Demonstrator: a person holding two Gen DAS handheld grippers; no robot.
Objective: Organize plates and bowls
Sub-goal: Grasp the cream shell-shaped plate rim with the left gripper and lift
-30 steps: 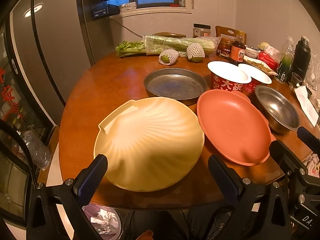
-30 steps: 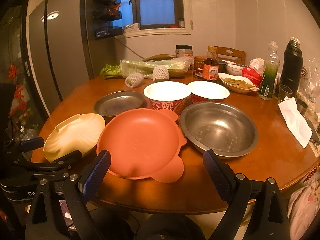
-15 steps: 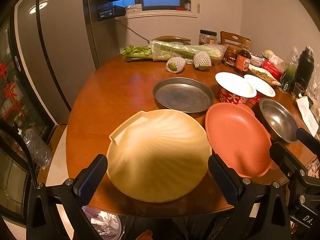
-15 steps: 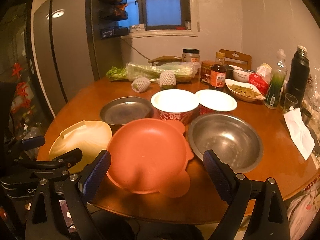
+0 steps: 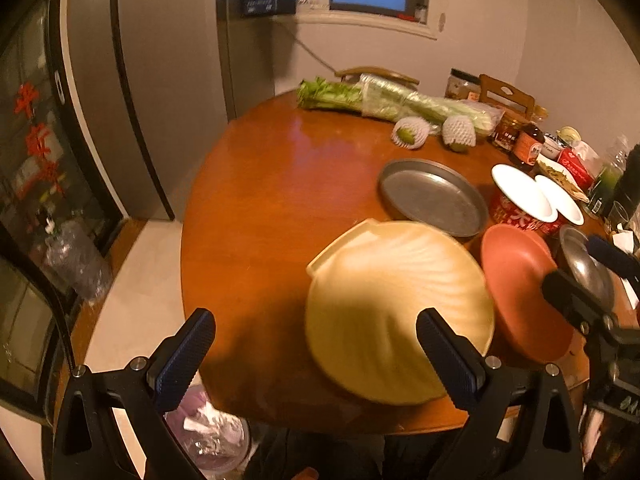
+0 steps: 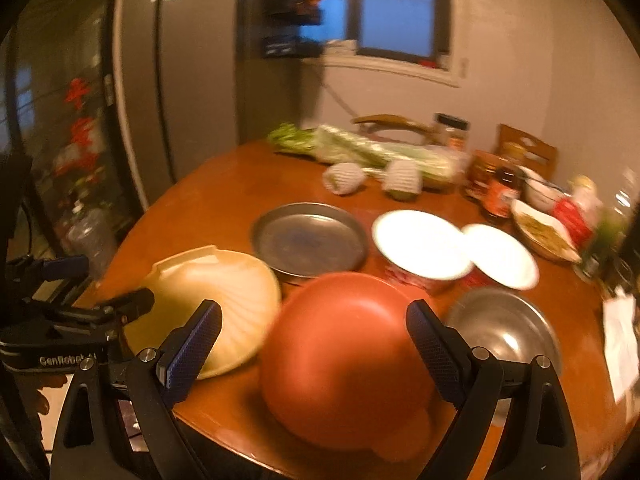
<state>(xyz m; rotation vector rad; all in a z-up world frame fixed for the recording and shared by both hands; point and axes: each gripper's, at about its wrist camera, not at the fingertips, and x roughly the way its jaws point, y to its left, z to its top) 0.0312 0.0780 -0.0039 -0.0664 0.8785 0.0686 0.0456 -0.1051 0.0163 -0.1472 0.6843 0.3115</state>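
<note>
Progress: nothing looks stacked or grouped yet; every plate and bowl lies singly on the round brown wooden table (image 5: pixel 280 200), so by my reading the task is at its start.
Left gripper (image 5: pixel 316 354): fingers spread wide, holding nothing, hovering off the near table edge with the cream shell-shaped ribbed plate (image 5: pixel 396 308) ahead and to their right.
Right gripper (image 6: pixel 314 346): fingers also wide and empty, framing the near part of the terracotta-coloured round plate with small ear-like tabs (image 6: pixel 348 364) without visibly touching it.
Plates: the shell plate and the terracotta plate sit side by side at the near edge, rims close or overlapping; blur hides which.
Metal ware: 1 flat grey metal round tray (image 6: pixel 310 242) just behind them, 1 shiny steel bowl (image 6: pixel 506 334) to the right of the terracotta plate.
Paper bowls: 2 red printed bowls with white tops (image 6: pixel 424 248), touching each other, between tray and steel bowl.
Left to do: all of the gathering, judging by this layout; the 2 near plates seem the likely first pair.
Clutter: wrapped celery (image 5: pixel 396 100) and jars at the far side, well apart from the dishes.
</note>
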